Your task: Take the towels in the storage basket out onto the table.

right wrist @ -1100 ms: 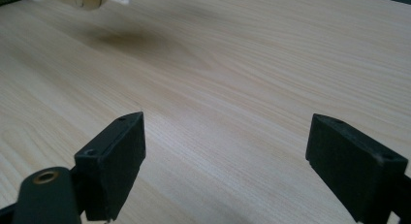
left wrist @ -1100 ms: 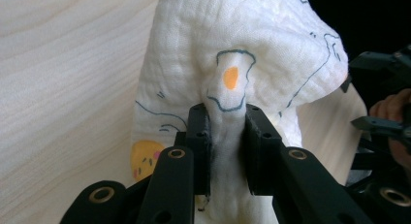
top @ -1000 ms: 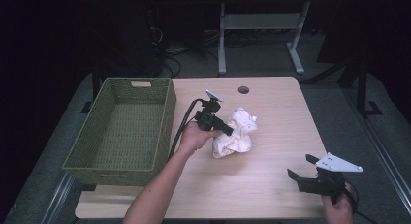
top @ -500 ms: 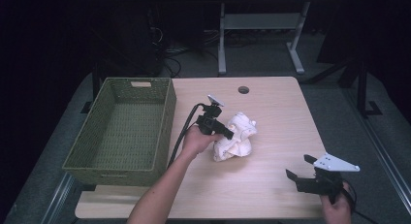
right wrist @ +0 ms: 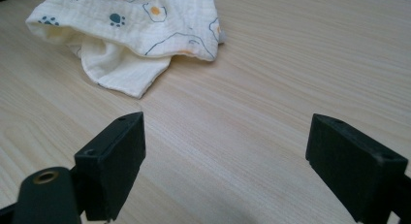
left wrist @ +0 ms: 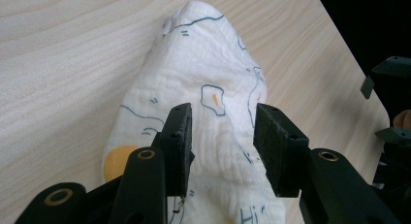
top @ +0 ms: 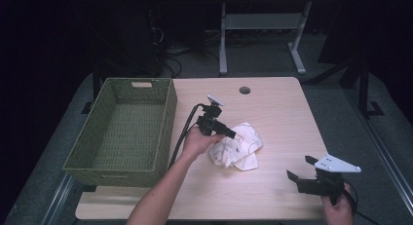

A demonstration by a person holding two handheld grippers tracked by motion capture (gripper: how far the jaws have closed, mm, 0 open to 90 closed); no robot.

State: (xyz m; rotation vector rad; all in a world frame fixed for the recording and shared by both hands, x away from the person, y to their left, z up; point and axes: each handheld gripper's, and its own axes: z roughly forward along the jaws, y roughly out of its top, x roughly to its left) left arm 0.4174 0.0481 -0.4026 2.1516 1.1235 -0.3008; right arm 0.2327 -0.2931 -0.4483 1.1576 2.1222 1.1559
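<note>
We see a green basket (top: 122, 132) at the table's (top: 272, 113) left. The crumpled cloth (top: 236, 146) lies mid-table, lengthwise toward the far edge; the left gripper (top: 233, 134), jaws parted, straddles it. The right gripper (top: 299, 169) gapes empty, well apart.

I see a white cloth (left wrist: 203, 132) printed with blue outlines, orange spots and dark teal paw prints. My grippers' jaws are black. The basket (top: 122, 132) is woven olive green. The table (top: 272, 113) is pale wood grain.
</note>
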